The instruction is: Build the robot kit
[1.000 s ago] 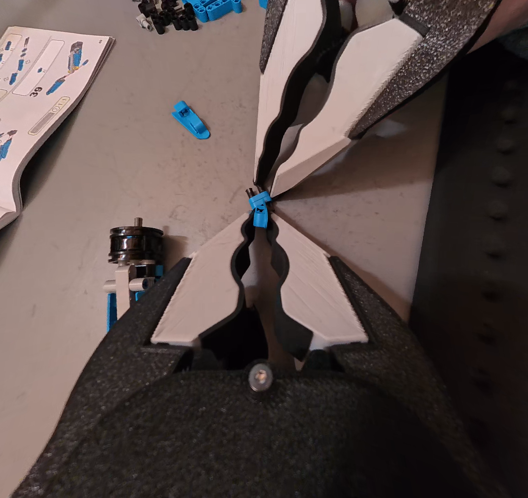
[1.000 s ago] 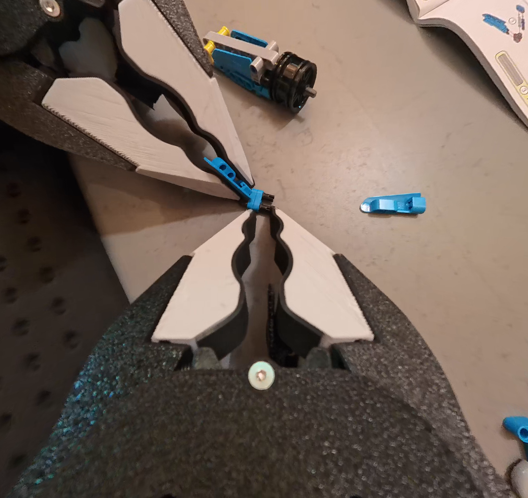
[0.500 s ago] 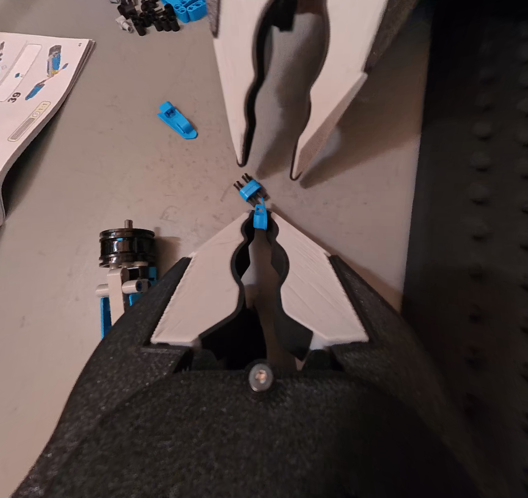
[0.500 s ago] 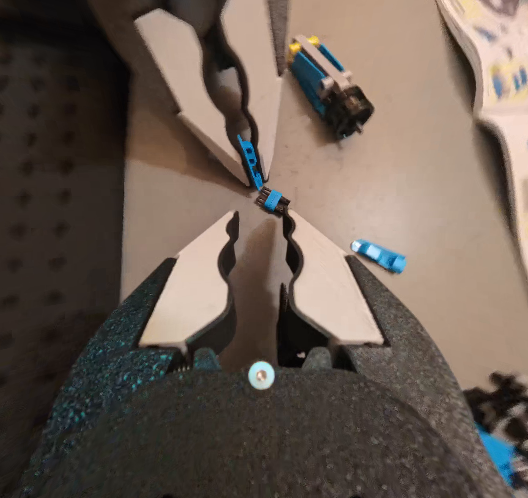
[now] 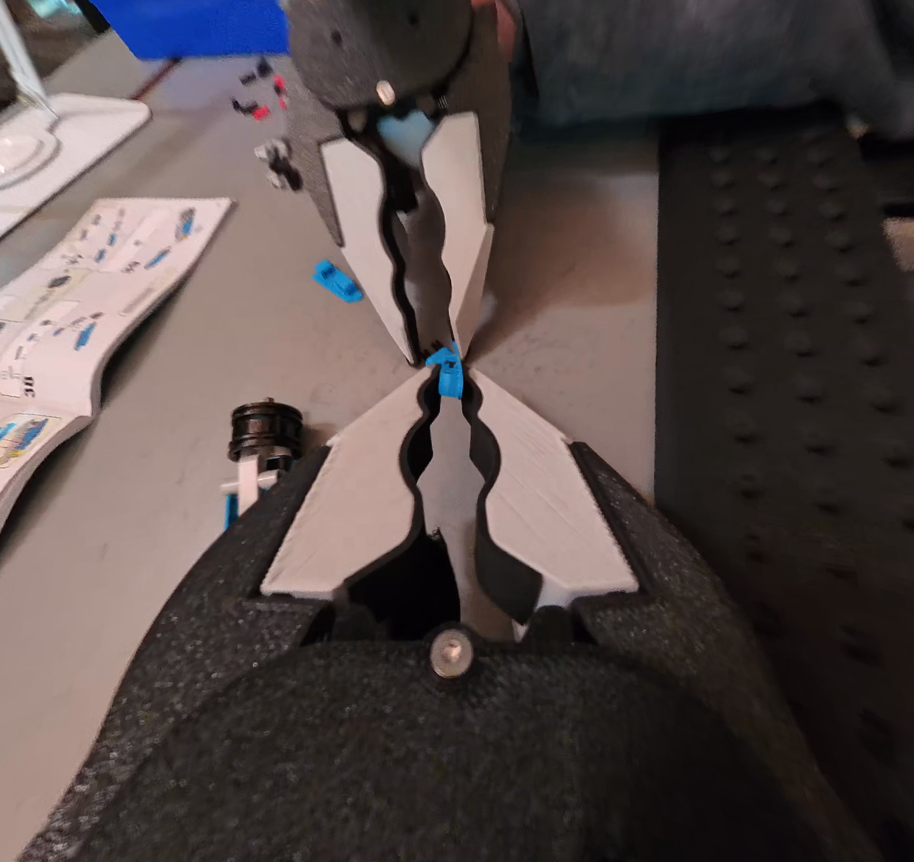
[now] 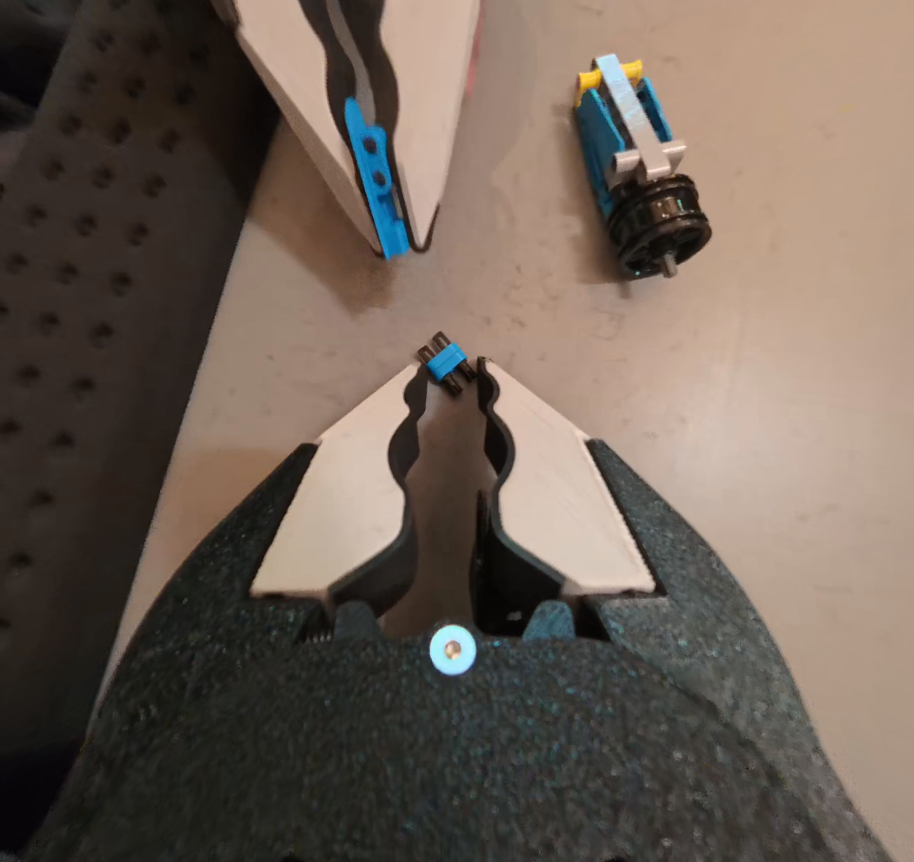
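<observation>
Left wrist view, your left gripper (image 5: 447, 374): closed tight on a long blue plastic beam with round holes (image 5: 450, 378), whose end pokes past the tips.
Left wrist view, your right gripper (image 5: 437, 349): reaches in from above, tips seeming almost to meet the left ones.
Left wrist view, around: a paper instruction booklet (image 5: 99, 284), a loose blue plastic wedge (image 5: 336, 282) and a black-wheeled blue and grey brick assembly (image 5: 264, 425) lie on the grey table (image 5: 173, 517).
Right wrist view, right jaws: narrowed about a short blue connector with black pins (image 6: 445, 366). Whether they pinch it, I cannot tell.
Right wrist view, gap: bare table shows between connector and beam.
Risk: a loose or skewed hold could let the connector twist or drop when pressed.
</observation>
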The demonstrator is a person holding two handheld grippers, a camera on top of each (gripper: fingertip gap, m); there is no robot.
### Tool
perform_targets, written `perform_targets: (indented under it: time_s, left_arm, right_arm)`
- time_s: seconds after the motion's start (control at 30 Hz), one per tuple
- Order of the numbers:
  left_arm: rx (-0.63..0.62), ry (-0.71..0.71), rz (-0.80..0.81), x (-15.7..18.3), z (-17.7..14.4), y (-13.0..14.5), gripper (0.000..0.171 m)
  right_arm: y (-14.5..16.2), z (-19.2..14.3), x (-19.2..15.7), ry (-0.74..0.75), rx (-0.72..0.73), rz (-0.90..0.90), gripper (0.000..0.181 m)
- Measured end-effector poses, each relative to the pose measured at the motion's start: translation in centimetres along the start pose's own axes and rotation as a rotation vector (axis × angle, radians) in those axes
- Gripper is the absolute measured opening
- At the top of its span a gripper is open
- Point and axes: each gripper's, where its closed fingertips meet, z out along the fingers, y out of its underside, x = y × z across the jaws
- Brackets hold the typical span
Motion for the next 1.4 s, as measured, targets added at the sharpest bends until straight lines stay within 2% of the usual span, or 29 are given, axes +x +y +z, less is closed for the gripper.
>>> perform_targets:
  time_s: [0.13, 0.23, 0.33, 0.43, 0.5, 0.6, 0.9, 1.03, 1.13, 1.23, 1.4]
  left_arm:
    - [0.217, 0.026, -0.052, -0.2, -2.5, -2.7, 0.007]
    - [0.365, 0.029, -0.087, -0.7, -4.5, -4.6, 0.007]
    - [0.451, -0.034, -0.077, -1.7, -5.9, -5.6, 0.007]
    - [0.448, -0.127, 0.036, -1.9, -5.9, -5.8, 0.007]
    - [0.428, -0.207, 0.134, -2.1, -5.7, -5.9, 0.007]
    - [0.407, -0.267, 0.200, -2.2, -5.5, -6.0, 0.007]
    - [0.400, -0.215, 0.139, -1.9, -4.9, -5.9, 0.007]
    - [0.441, -0.155, 0.061, -1.7, -5.2, -6.2, 0.007]
    - [0.482, -0.108, -0.006, -1.8, -5.7, -6.5, 0.007]
    - [0.469, -0.121, 0.014, -1.9, -5.6, -6.3, 0.007]
    - [0.412, -0.164, 0.105, -1.6, -4.8, -5.8, 0.007]
  right_arm:
    - [-0.6, -0.2, 0.2, 0.070, 0.029, 0.126, 0.016]
    - [-4.1, -2.5, 0.6, 0.131, 0.228, 0.186, 0.016]
    - [-7.5, -5.6, 0.9, 0.240, 0.429, 0.194, 0.016]
    - [-9.7, -7.7, 0.5, 0.350, 0.532, 0.135, 0.015]
    - [-9.9, -8.2, 0.6, 0.463, 0.530, 0.050, 0.015]
    - [-10.0, -7.6, -0.1, 0.483, 0.515, -0.015, 0.015]
    - [-10.2, -6.8, 0.0, 0.774, 0.356, -0.315, 0.015]
    - [-10.6, -6.1, -0.2, 0.774, 0.367, -0.323, 0.015]
    - [-10.8, -6.3, -0.1, 0.695, 0.423, -0.213, 0.015]
    - [-11.3, -6.6, -0.6, 0.616, 0.481, -0.129, 0.015]
    - [-11.0, -6.3, -0.8, 0.563, 0.470, -0.074, 0.015]
